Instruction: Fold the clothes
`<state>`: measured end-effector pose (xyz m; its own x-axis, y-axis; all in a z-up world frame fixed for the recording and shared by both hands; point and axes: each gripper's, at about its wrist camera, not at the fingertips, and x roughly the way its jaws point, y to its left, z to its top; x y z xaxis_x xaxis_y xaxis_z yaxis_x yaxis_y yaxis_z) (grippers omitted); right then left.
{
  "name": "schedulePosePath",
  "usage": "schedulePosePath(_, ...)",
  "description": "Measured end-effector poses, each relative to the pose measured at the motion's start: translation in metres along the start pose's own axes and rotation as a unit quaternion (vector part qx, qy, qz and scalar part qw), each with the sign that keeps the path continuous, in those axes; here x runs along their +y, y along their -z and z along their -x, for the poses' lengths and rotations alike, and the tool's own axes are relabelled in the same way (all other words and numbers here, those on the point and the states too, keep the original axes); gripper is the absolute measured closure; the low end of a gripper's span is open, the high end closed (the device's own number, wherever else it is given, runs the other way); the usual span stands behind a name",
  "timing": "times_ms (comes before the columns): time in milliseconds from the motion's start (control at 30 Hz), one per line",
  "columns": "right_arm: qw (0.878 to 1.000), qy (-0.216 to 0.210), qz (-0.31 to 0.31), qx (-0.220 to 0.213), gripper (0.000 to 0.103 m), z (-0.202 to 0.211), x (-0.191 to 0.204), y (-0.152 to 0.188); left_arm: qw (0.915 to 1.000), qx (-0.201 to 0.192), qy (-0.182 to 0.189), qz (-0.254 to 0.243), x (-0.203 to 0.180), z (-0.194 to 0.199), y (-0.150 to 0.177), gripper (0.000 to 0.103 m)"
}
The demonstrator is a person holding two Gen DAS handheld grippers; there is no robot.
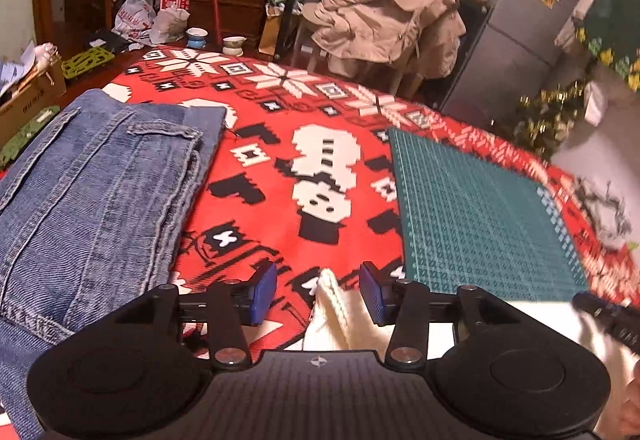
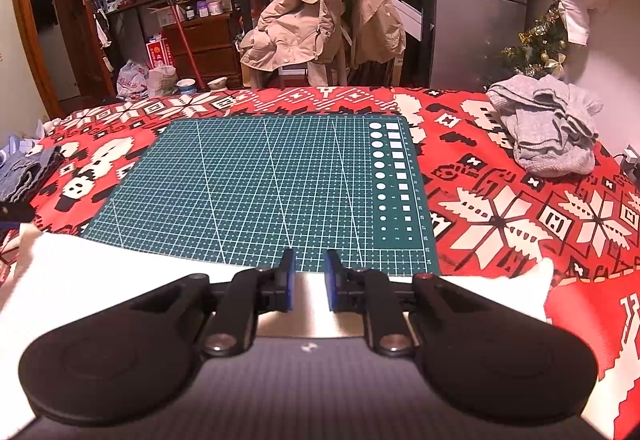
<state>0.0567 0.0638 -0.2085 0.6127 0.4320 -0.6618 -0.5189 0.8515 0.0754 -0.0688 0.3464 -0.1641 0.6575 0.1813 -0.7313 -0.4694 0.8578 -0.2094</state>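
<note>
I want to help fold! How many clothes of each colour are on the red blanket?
Blue: 1, the folded jeans
White: 1, the white garment by the grippers
Grey: 1, the crumpled grey garment
Total: 3

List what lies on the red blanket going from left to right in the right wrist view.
Folded jeans → green cutting mat → crumpled grey garment.

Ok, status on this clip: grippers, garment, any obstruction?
Left gripper open, white knit garment loose between jaws. Right gripper open over it. Nothing blocking the green cutting mat.
</note>
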Motion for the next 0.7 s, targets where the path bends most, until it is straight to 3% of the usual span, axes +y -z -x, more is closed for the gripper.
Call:
schedulePosePath(33,1.000,0.000,-0.001,0.000,0.087,0.000,0.000,0.000,1.0000,0.003,-0.003,-0.004,-0.002,-0.002,0.001,0.076)
schedulePosePath(67,1.000,0.000,-0.002,0.000,0.087,0.000,-0.001,0.000,1.0000,0.008,0.000,-0.004,-0.003,-0.004,0.002,0.094)
schedulePosePath(267,1.000,-0.001,-0.003,-0.001,0.087,0.001,-0.001,0.000,0.9992,-0.030,-0.027,0.000,-0.009,0.006,0.000,0.095)
schedulePosePath(400,1.000,-0.001,-0.004,0.004,0.086,-0.002,-0.001,0.001,0.9990,-0.012,-0.042,0.006,-0.004,-0.005,-0.002,0.095)
schedulePosePath(700,1.000,0.018,0.000,-0.012,0.086,0.009,-0.010,-0.002,0.9989,0.004,-0.028,0.038,0.004,-0.009,-0.005,0.094)
